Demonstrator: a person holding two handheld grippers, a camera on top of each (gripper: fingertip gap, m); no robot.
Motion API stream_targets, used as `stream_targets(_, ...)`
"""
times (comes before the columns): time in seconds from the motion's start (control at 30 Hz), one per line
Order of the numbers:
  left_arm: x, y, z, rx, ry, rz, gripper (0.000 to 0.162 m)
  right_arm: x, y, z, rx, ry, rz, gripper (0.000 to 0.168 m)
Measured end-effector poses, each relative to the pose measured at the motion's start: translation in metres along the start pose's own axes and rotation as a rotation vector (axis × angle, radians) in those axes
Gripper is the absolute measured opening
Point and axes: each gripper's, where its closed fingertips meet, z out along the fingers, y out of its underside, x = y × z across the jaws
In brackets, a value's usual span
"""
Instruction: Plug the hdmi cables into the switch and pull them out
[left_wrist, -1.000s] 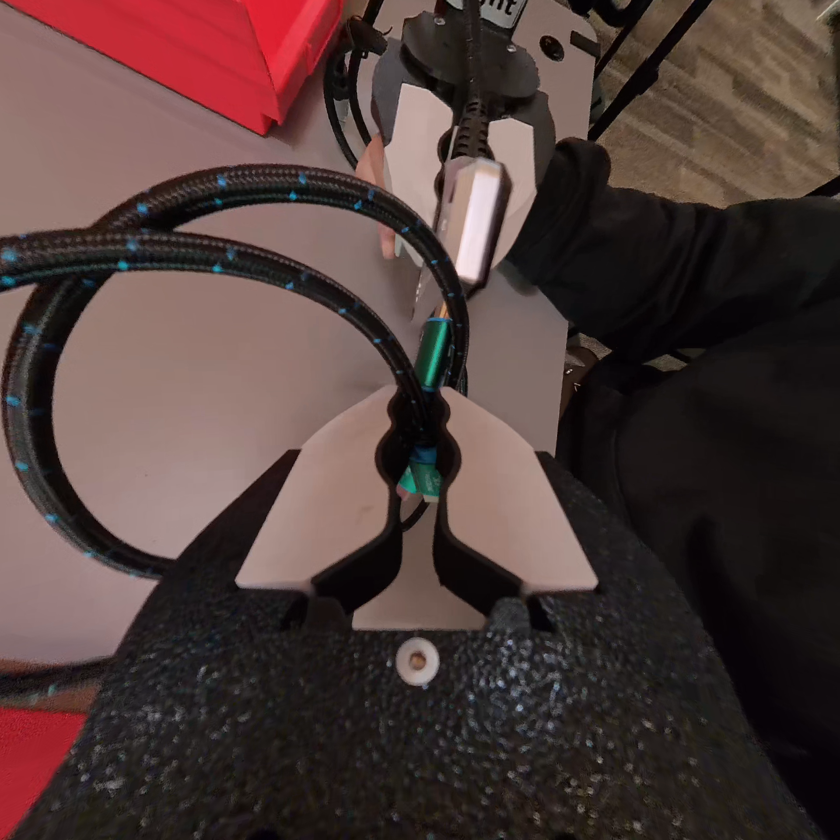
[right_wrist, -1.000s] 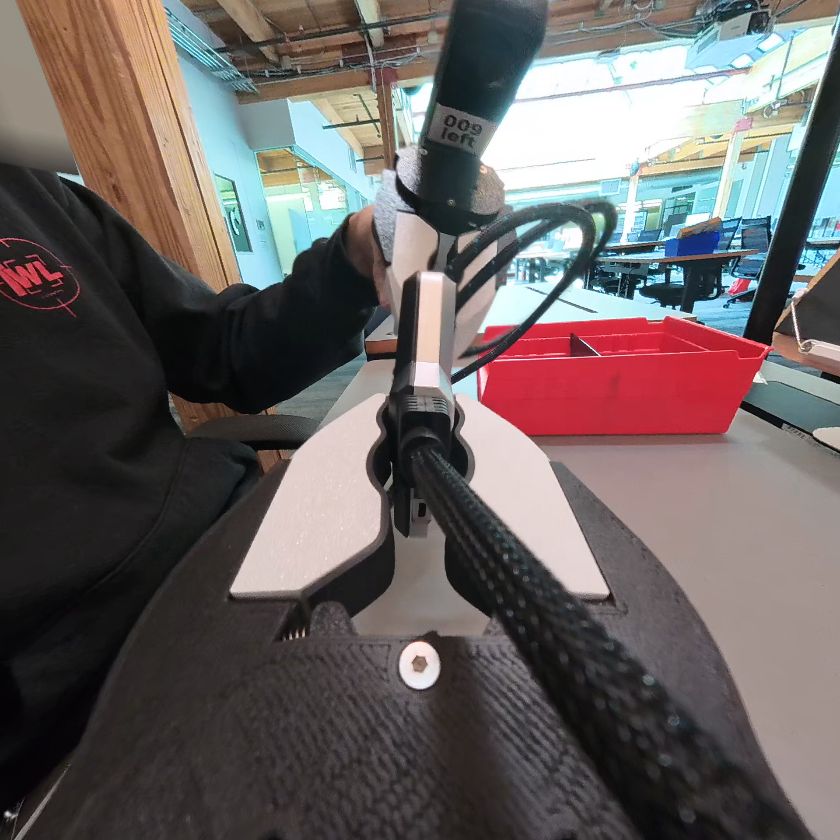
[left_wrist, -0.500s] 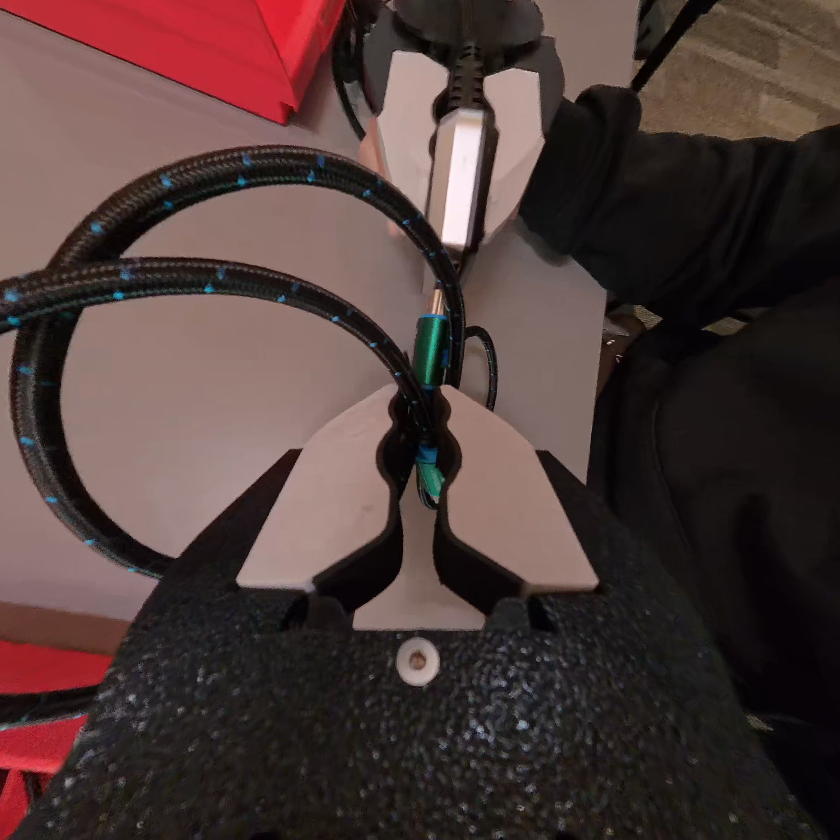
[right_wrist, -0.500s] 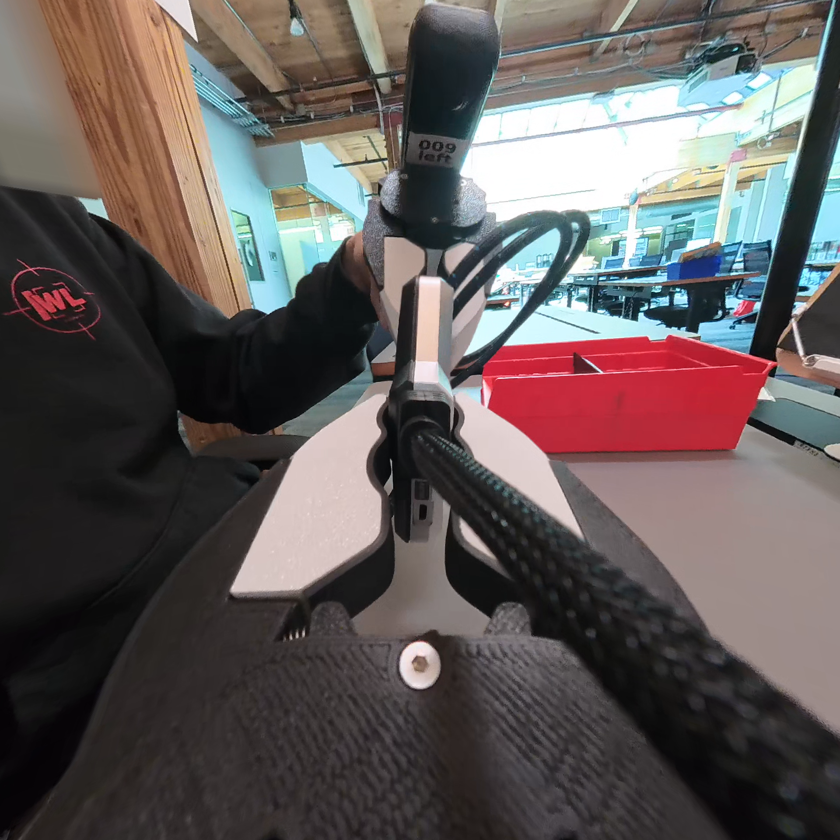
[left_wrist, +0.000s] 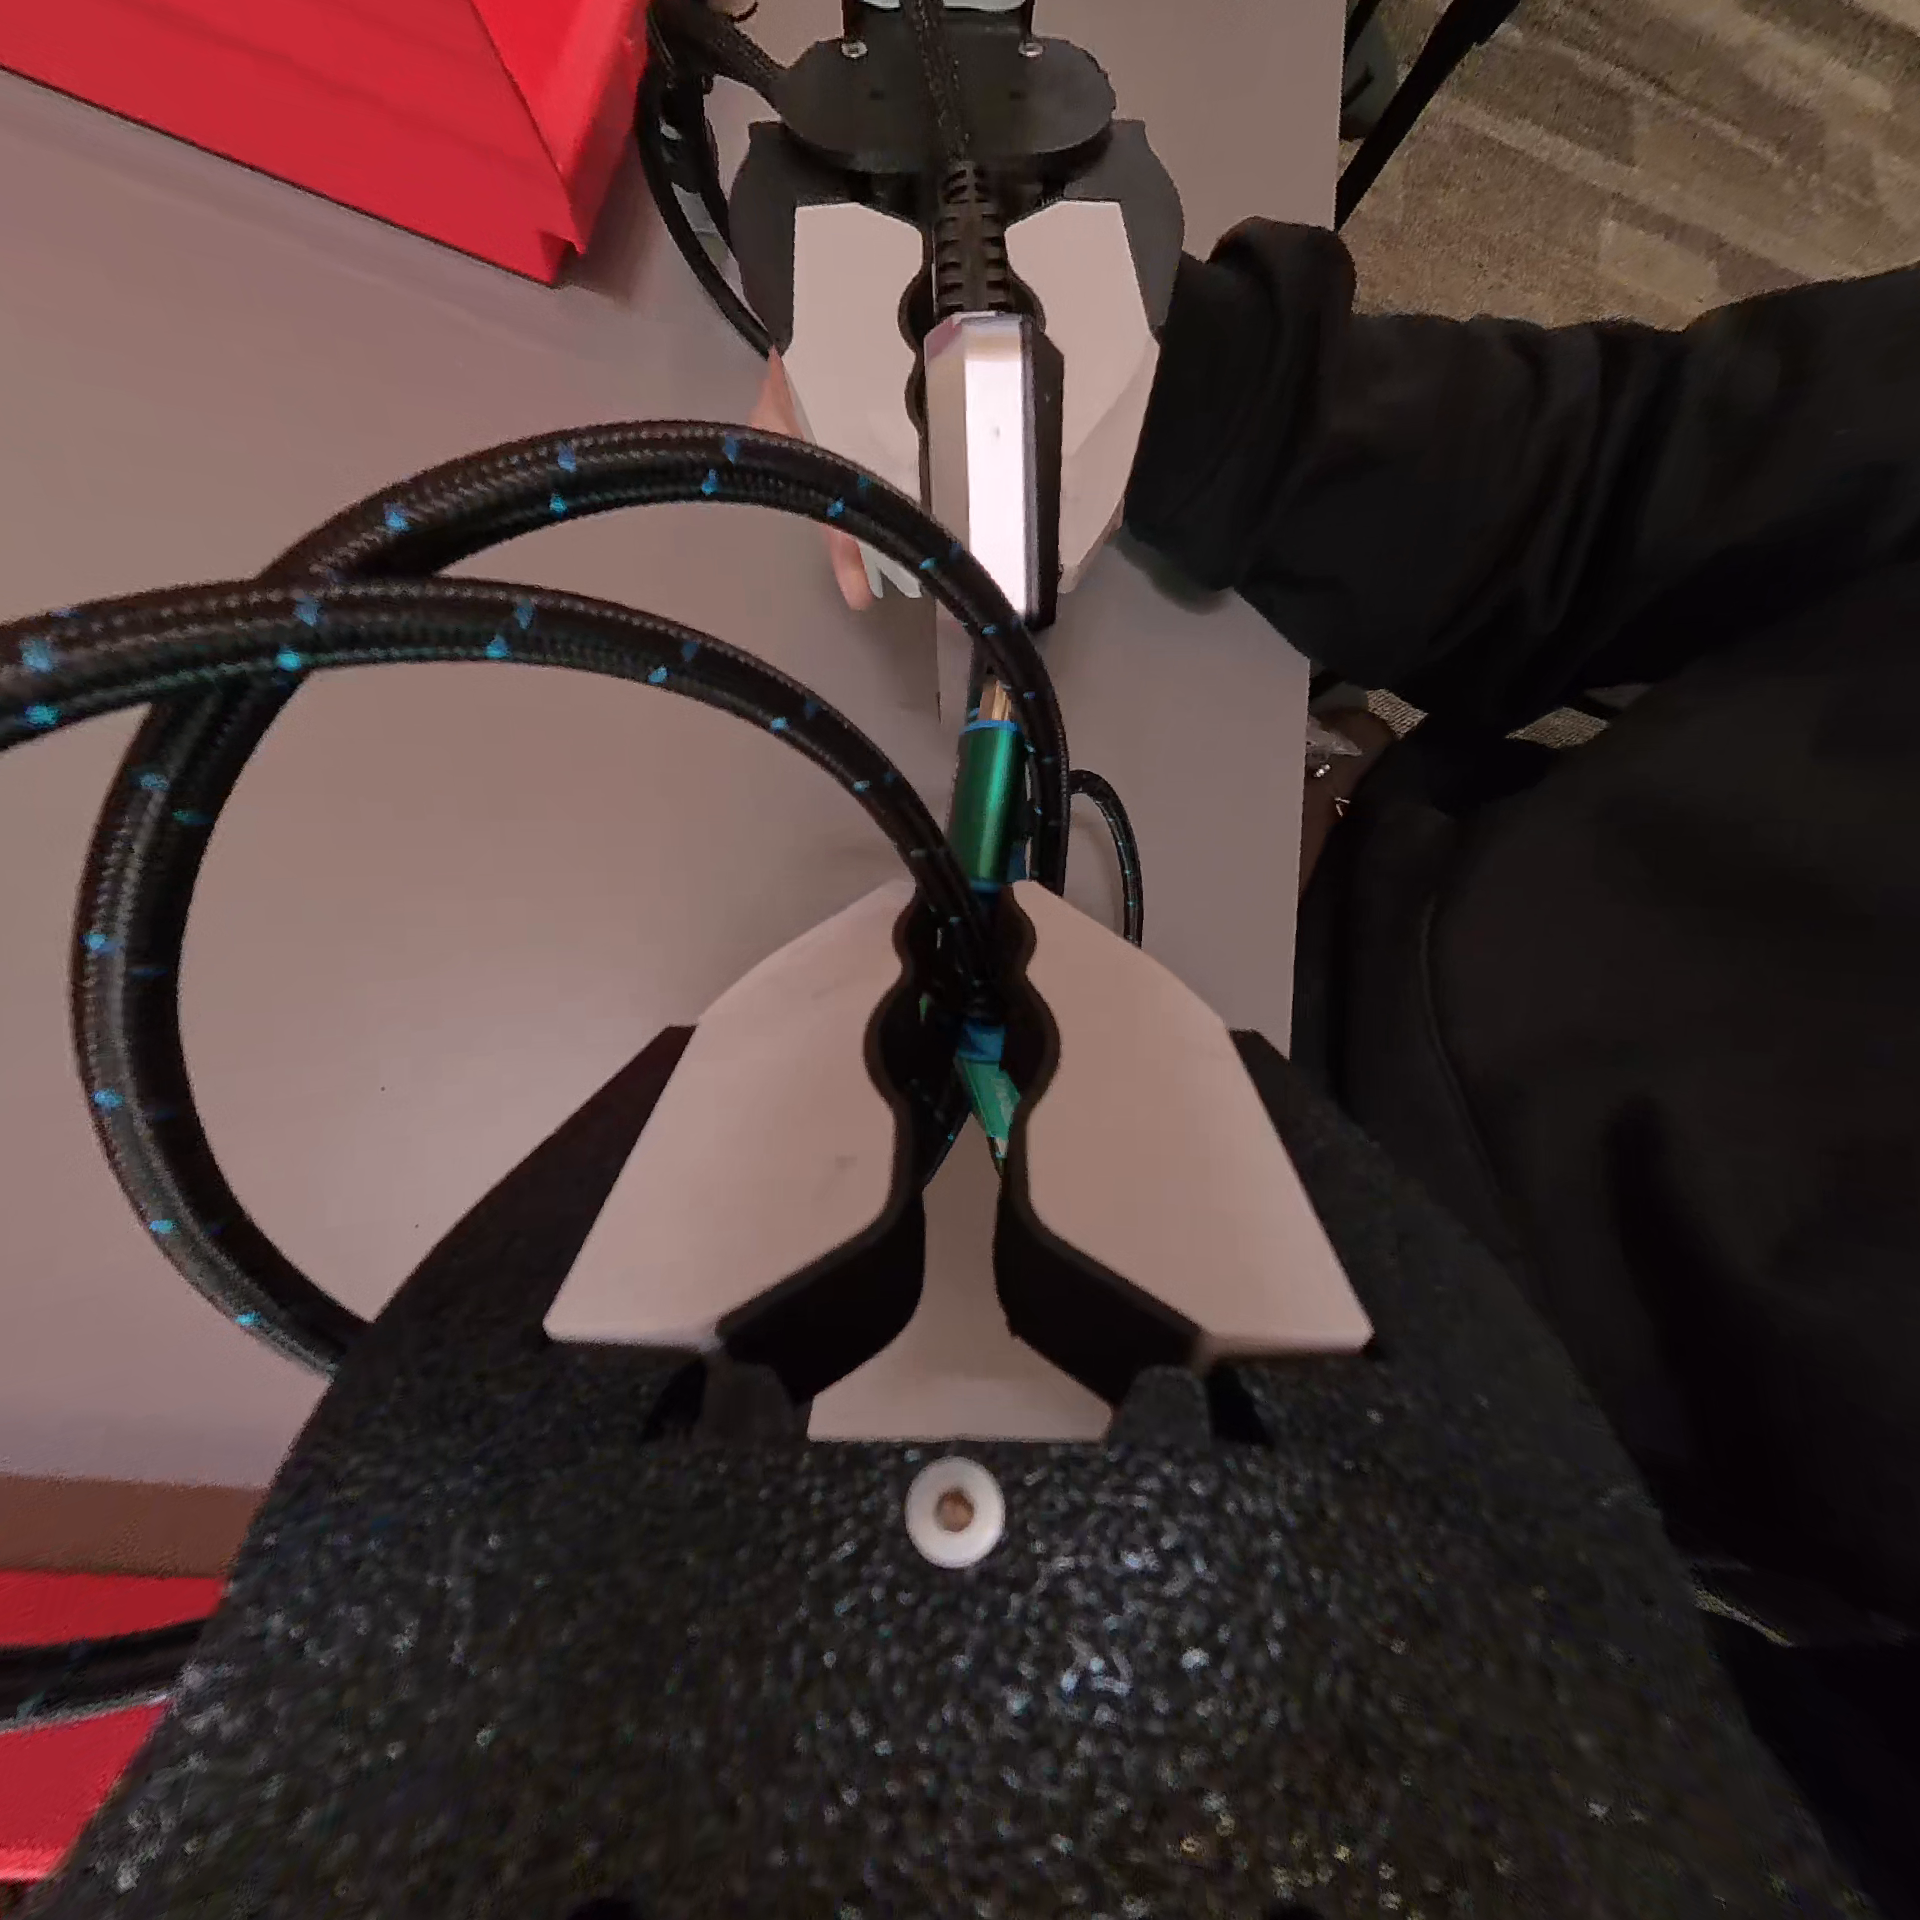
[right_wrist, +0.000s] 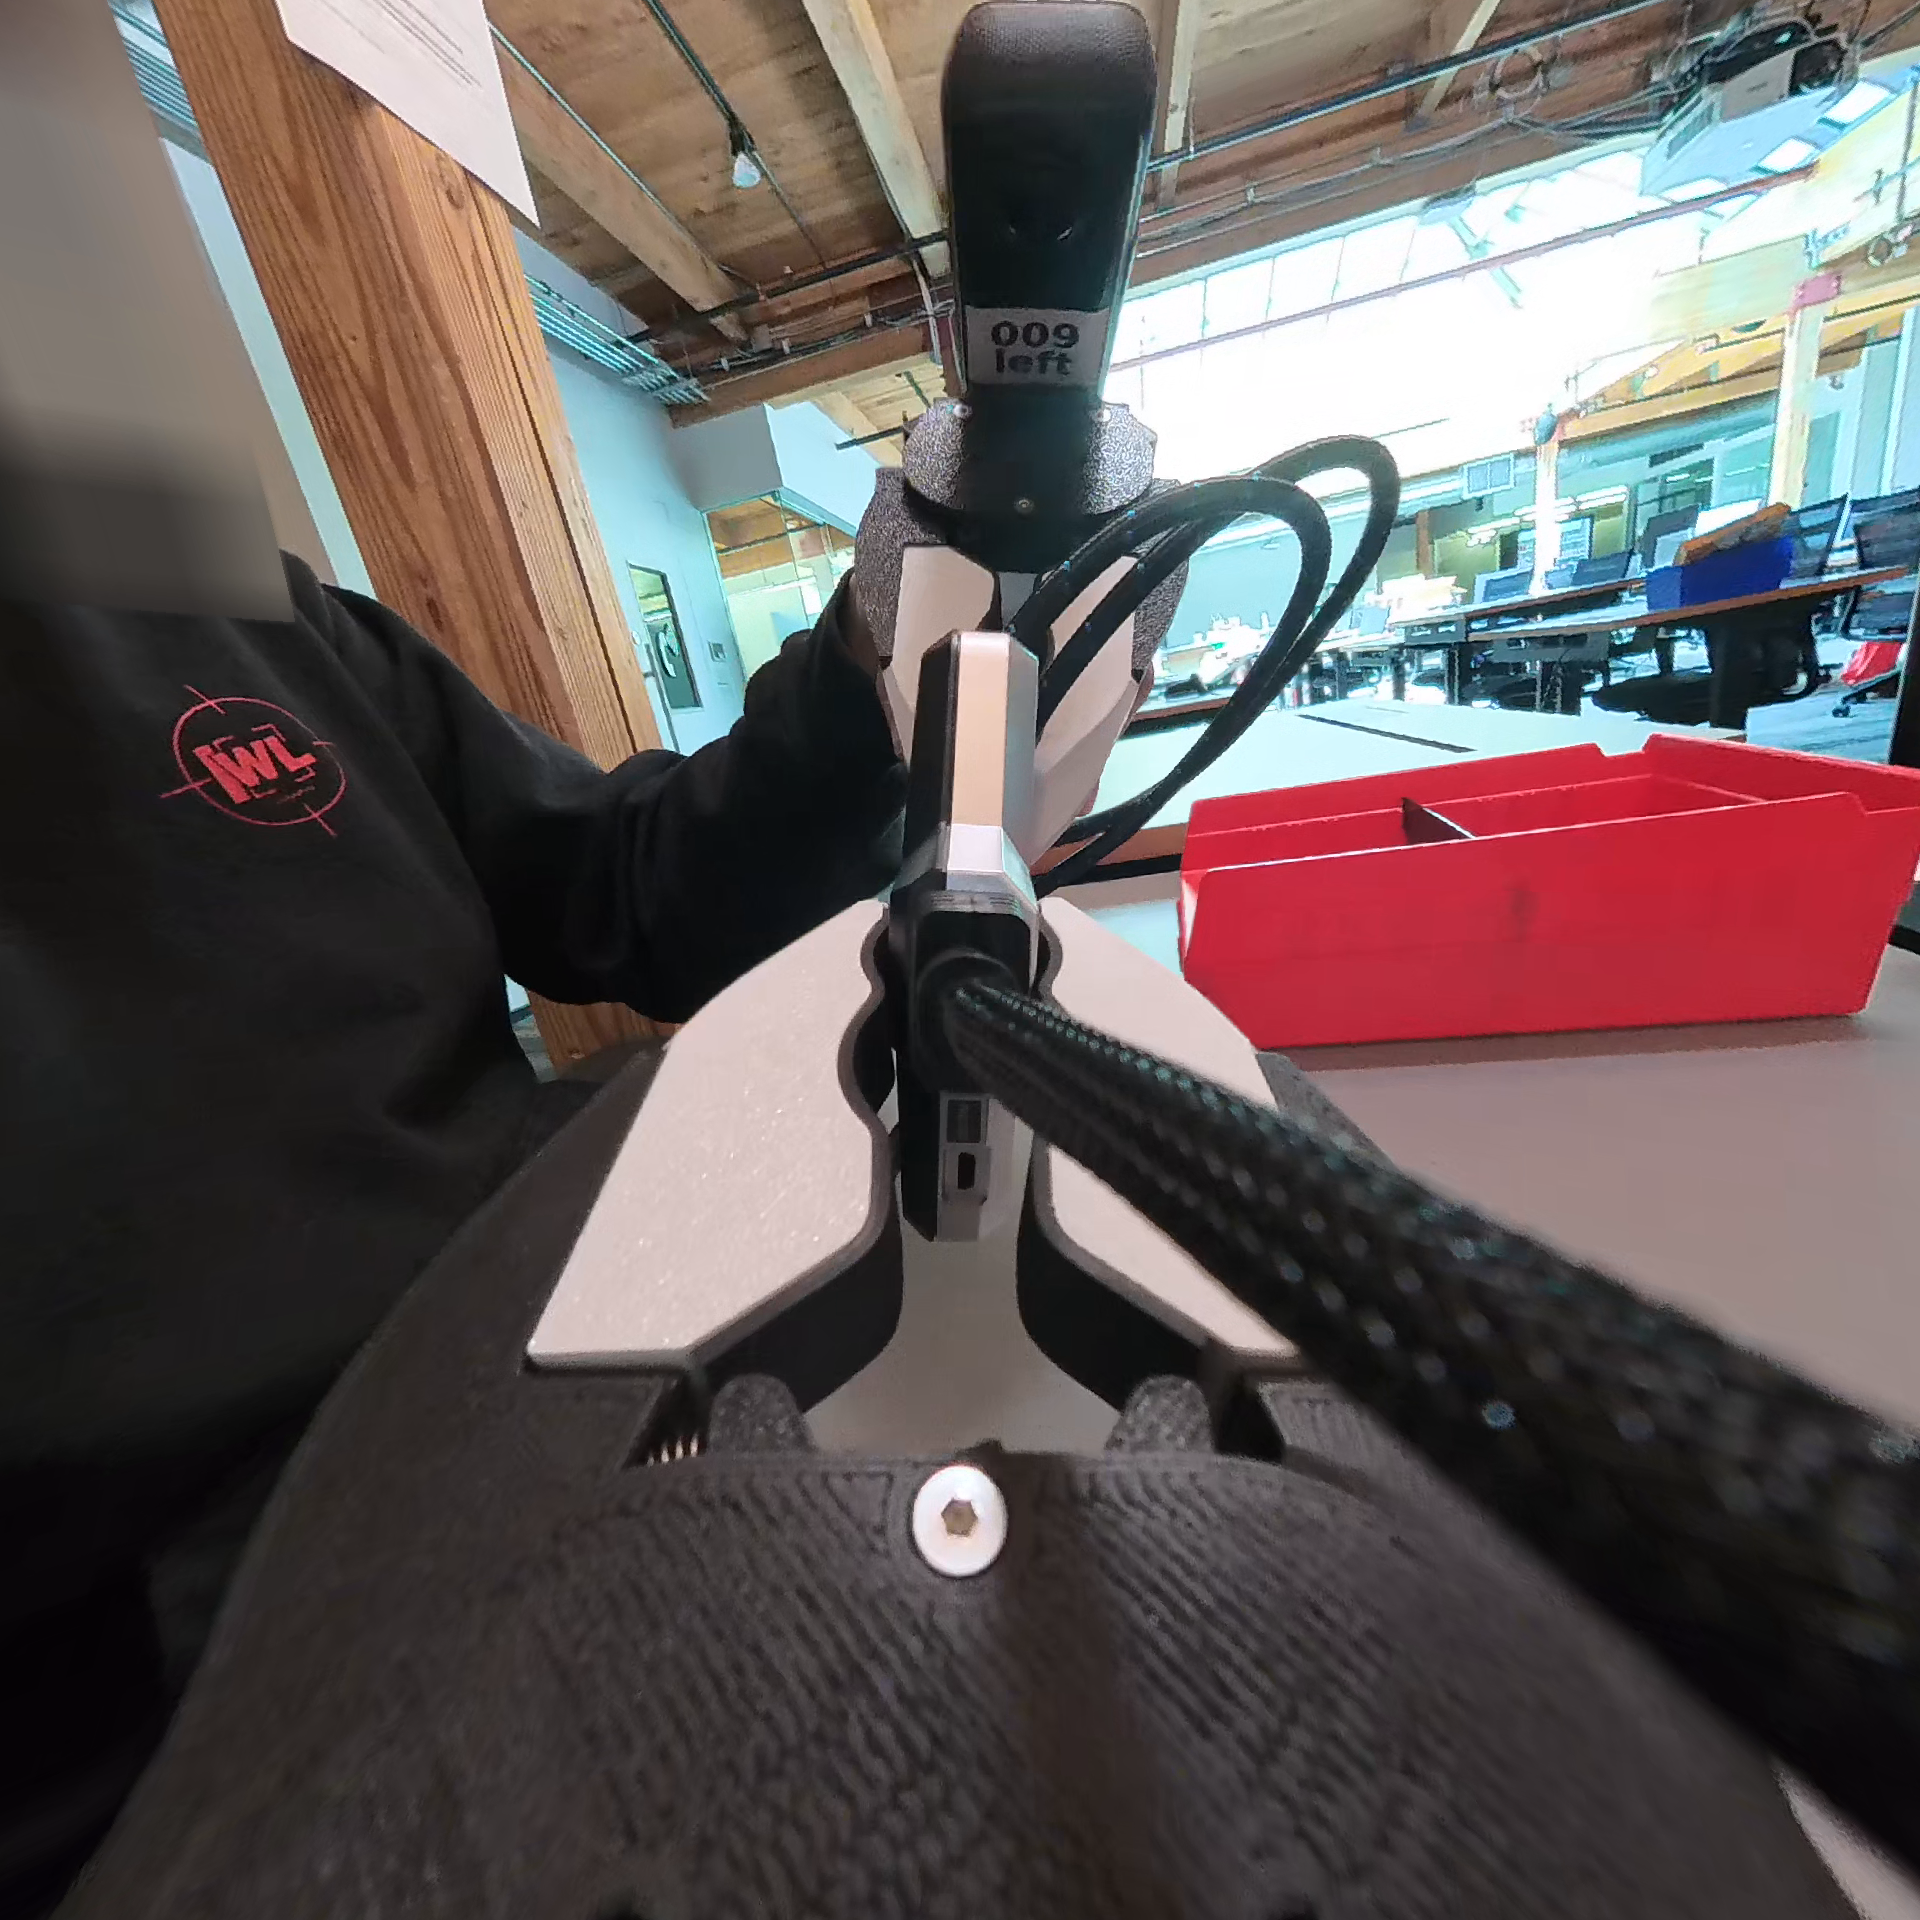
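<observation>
My left gripper (left_wrist: 966, 920) is shut on a black braided HDMI cable (left_wrist: 499, 634) with blue flecks, just behind its green plug (left_wrist: 987, 810). The plug's gold tip points at the lower end of the silver switch (left_wrist: 992, 457) and sits just short of it. A second green connector (left_wrist: 987, 1091) shows deeper between the fingers. My right gripper (right_wrist: 961, 925) is shut on the switch (right_wrist: 977, 748), held edge-on. Another black braided cable (right_wrist: 1351, 1226) is plugged into its near end. The joint of plug and switch is hidden in the right wrist view.
A red bin (right_wrist: 1558, 883) stands on the grey table (right_wrist: 1558, 1143) to the right; it also shows in the left wrist view (left_wrist: 364, 104). A person's black sleeve (left_wrist: 1558, 468) lies at the table edge. A wooden post (right_wrist: 416, 468) stands behind.
The switch has turned from tilted to straight edge-on in line with the green plug. Both grippers have kept their grip; the left gripper has risen in the right wrist view.
</observation>
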Motion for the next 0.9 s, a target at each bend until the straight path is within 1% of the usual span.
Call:
stream_targets(0.13,0.001,-0.001,-0.003,0.01,0.023,-0.019,0.01,-0.001,0.002,0.0,-0.012,-0.009,0.0,0.024)
stream_targets(0.27,-0.003,0.002,-0.001,0.008,0.04,-0.065,0.01,0.003,0.006,0.0,-0.056,0.031,-0.025,0.023)
stream_targets(0.43,-0.003,0.0,-0.002,0.04,0.063,-0.064,0.01,0.004,0.006,-0.001,-0.077,0.051,-0.036,0.022)
stream_targets(0.57,-0.005,0.002,0.001,0.031,0.053,-0.074,0.01,0.007,0.006,-0.001,-0.073,0.063,-0.024,0.022)
stream_targets(0.7,-0.01,0.001,0.002,0.071,0.037,-0.115,0.01,0.011,0.007,-0.002,-0.086,0.093,-0.013,0.022)
stream_targets(0.9,-0.011,0.013,0.008,-0.041,0.003,-0.097,0.01,0.014,0.015,-0.001,-0.184,0.138,-0.065,0.023)
